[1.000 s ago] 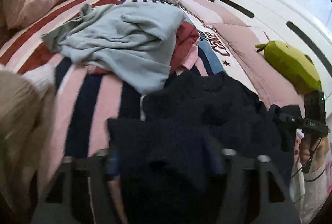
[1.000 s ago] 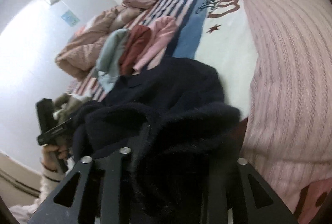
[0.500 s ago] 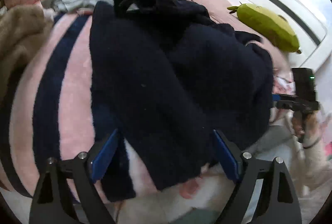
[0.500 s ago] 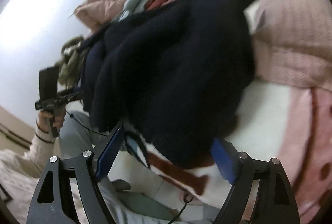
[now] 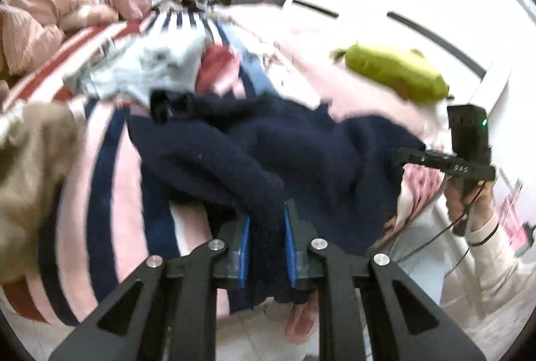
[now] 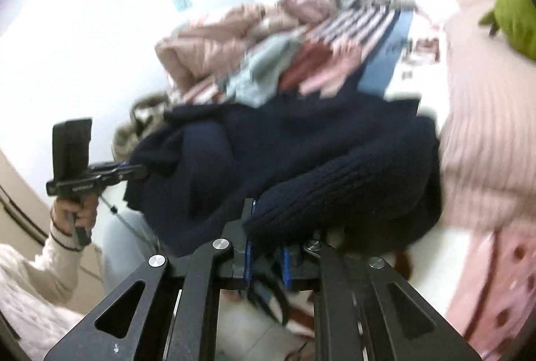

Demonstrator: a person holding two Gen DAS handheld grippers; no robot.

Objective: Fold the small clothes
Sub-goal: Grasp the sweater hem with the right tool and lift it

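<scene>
The left hand-held gripper (image 5: pixel 266 243) pinches the navy knit sweater (image 5: pixel 284 140) at 6 o'clock; the right hand-held gripper (image 6: pixel 264 255) pinches its other end on the striped bed (image 5: pixel 110 180).

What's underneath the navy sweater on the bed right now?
The navy sweater lies on the pink and navy striped blanket, which shows at its left. The left tongs and right tongs each pinch an edge. Anything else beneath is covered.
</scene>
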